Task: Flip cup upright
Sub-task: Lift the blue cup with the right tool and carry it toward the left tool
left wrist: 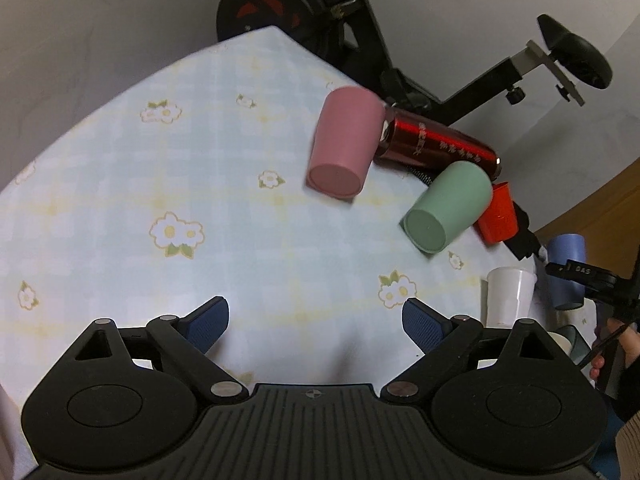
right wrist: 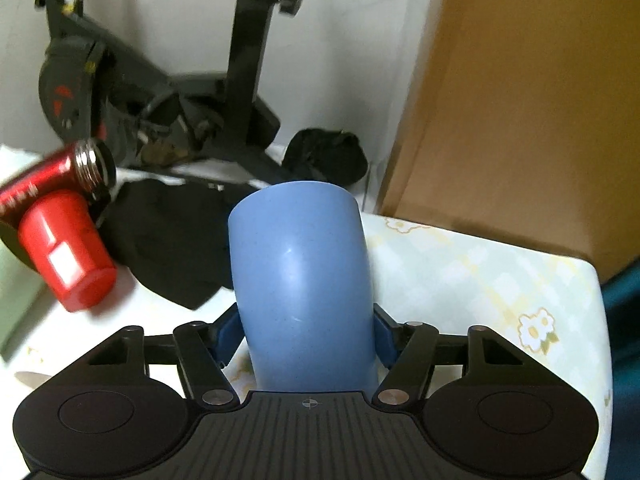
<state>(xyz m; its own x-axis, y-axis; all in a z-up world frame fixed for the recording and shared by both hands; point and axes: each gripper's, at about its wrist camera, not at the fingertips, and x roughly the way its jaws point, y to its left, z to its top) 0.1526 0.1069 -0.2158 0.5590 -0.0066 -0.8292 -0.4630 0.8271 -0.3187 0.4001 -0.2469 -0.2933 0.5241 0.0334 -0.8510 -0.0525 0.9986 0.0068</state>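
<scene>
A: Start with the left wrist view. What's ahead of the left gripper [left wrist: 315, 322]?

B: Its jaws stand wide apart with nothing between them, hovering over the flowered tablecloth [left wrist: 120, 200]. Ahead and slightly right lies a pink cup [left wrist: 344, 144] on its side, base toward the camera. Further right a green cup [left wrist: 448, 206] lies the same way. Behind them rest a red flask [left wrist: 436, 146] and its red cap [left wrist: 498, 214]. At far right stands a white cup [left wrist: 508, 292], with the blue cup [left wrist: 566, 256] just beyond it.

A: So, counted?

B: Four cups: pink, green, white, blue. One flask, one cap.

A: And the right wrist view?

B: The right gripper [right wrist: 306, 332] is clamped on the blue cup [right wrist: 300, 280], blue pads pressing both flanks low on its body. The cup points away from the camera, wider end far. I judge that side grip is there so a wrist roll can turn it upright. To the left sit the flask [right wrist: 48, 176] and cap [right wrist: 68, 252].
</scene>
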